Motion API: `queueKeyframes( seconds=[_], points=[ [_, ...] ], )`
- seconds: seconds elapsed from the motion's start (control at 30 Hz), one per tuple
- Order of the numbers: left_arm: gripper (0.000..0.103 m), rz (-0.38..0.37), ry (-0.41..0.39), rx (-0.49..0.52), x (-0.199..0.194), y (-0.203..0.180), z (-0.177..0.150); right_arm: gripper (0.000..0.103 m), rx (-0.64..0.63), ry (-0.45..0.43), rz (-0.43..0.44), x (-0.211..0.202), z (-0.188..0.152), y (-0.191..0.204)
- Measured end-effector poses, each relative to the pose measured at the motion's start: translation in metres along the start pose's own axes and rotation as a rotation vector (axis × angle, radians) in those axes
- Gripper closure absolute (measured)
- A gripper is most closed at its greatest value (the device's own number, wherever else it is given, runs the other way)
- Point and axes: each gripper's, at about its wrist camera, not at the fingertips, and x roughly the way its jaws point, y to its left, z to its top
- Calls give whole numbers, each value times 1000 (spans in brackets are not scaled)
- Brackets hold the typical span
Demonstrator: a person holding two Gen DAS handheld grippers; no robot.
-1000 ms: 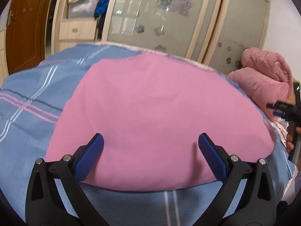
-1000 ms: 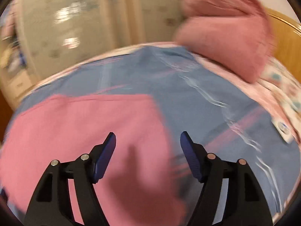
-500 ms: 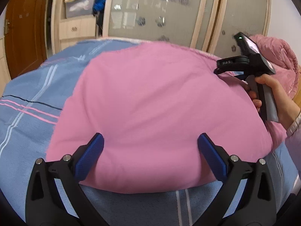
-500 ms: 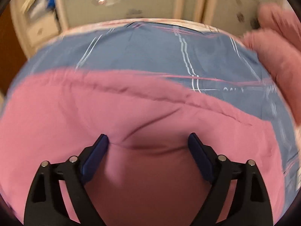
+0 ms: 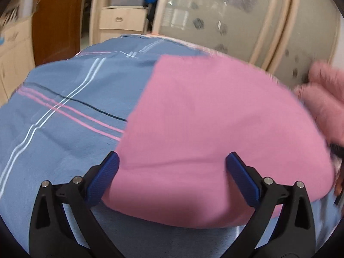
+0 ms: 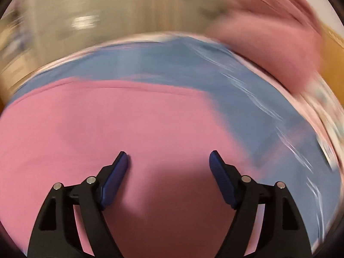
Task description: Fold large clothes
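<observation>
A large pink garment (image 5: 215, 116) lies flat on a blue plaid bed sheet (image 5: 64, 111). My left gripper (image 5: 172, 165) is open and empty, just above the garment's near left corner. In the right wrist view the same pink garment (image 6: 107, 124) fills the lower left over the blue sheet (image 6: 247, 90). My right gripper (image 6: 168, 161) is open and empty above the garment, near its right edge. This view is blurred by motion.
A wardrobe with frosted sliding doors (image 5: 247, 17) stands behind the bed. Open shelves with drawers (image 5: 122, 19) and a brown wooden door (image 5: 58, 17) are at the back left. A pink quilted duvet (image 5: 324, 99) is piled at the right, also in the right wrist view (image 6: 271, 32).
My left gripper has shifted left, so more blue sheet shows. My right gripper has swung right and back from the garment's middle towards its right edge. Both jaws stay open.
</observation>
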Motion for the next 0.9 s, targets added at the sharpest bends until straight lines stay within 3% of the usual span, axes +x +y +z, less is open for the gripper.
queueKeyframes(
  seconds=[0.07,0.13,0.17,0.23,0.3,0.37,0.47,0.53,0.57,0.63,0.73,0.9],
  points=[
    [3,-47,-135,-5,-30,-2,4,28,22,-57,116,-31,-10,-17],
    [2,-80,-184,78,-45,-26,5,28,-85,-135,179,-64,-31,0],
    [2,-107,-146,139,-41,-44,2,28,-160,-146,232,-77,-46,15],
    [2,-117,-44,192,-20,-61,-8,28,-245,-77,296,-86,-77,42],
    [2,-77,30,203,-1,-63,-19,28,-311,-6,259,-72,-101,58],
    [2,-20,86,202,4,-59,-20,27,-327,6,219,-61,-114,53],
    [2,47,98,122,-13,-38,-13,27,-151,15,182,-53,-111,1],
    [3,124,88,92,-25,-22,-18,27,-72,17,83,-60,-112,-25],
    [3,114,70,75,-37,-17,-20,27,-52,-3,69,-74,-118,-35],
    [3,48,-8,86,-74,-21,-23,27,-58,-72,139,-112,-138,-37],
    [2,66,-113,151,-138,-44,-48,20,-108,-190,151,-169,-171,-26],
    [2,-49,-113,165,-199,-82,-95,16,-183,-263,232,-213,-168,8]
  ],
)
